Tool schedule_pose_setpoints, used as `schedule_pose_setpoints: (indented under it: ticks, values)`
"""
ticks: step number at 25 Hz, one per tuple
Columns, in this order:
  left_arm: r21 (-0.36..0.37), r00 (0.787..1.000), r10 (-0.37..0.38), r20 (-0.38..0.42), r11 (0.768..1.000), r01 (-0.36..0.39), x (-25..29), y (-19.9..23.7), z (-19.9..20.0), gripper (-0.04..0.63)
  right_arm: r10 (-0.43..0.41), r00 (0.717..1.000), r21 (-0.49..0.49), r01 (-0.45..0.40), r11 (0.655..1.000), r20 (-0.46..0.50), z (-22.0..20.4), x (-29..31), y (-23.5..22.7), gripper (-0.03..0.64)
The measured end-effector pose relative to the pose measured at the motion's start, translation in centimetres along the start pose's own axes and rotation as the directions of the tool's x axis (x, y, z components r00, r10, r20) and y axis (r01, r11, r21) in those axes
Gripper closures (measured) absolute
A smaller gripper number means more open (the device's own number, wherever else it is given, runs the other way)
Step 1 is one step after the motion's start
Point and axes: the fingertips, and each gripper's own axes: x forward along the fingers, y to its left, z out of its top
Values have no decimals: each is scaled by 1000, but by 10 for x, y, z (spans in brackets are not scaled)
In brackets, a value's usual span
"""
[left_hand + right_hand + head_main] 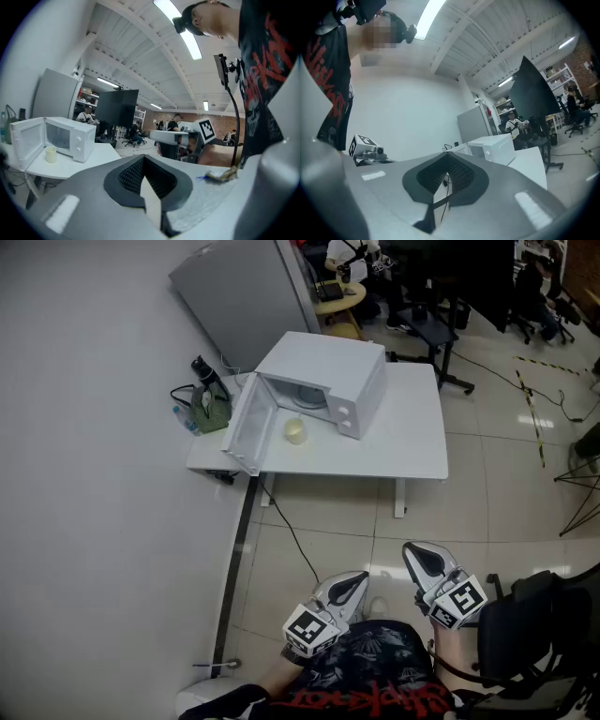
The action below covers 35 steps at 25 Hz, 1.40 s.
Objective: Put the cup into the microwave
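Note:
A pale yellow cup (294, 431) stands on the white table (412, 446), just in front of the white microwave (328, 381), whose door (251, 424) hangs open to the left. The left gripper view shows the cup (50, 154) and the microwave (61, 137) far off at the left. Both grippers are held close to the person's body, well short of the table. My left gripper (349, 589) is shut with nothing in it. My right gripper (424, 561) is shut and empty too. In the right gripper view the microwave (497, 149) shows beyond the shut jaws.
A bottle and a green bag (211, 409) sit at the table's left end by the wall. A cable (295, 535) trails from the table across the tiled floor. A black chair (539, 634) stands at my right. Desks, chairs and people fill the far room.

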Motion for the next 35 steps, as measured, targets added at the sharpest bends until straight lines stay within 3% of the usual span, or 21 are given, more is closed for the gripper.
schedule_pose_setpoints:
  ticks: [9, 15, 25, 29, 32, 35]
  values:
    - [-88, 992, 118, 36, 990, -115, -67, 35, -1, 592, -20, 1000, -19, 19, 1000, -14, 1, 7, 50, 617]
    - [-236, 981, 146, 126, 965, -114, -77, 50, 15, 592, -23, 1000, -50, 22, 999, -20, 6, 0, 59, 617]
    - [-139, 987, 146, 61, 981, -136, -27, 32, 11, 592, -10, 999, -13, 11, 1000, 30, 3, -21, 32, 617]
    - [-107, 981, 192, 38, 977, -187, -30, 53, 19, 592, 21, 1000, 13, -22, 1000, 19, 1, -6, 32, 617]
    - [-35, 976, 214, 33, 976, -213, -26, 76, 17, 592, 36, 999, 25, -35, 999, -17, -5, 15, 26, 617]
    - [18, 983, 183, 2, 983, -183, -22, 97, 12, 592, 66, 997, 20, -65, 998, -39, -4, 51, 23, 617]
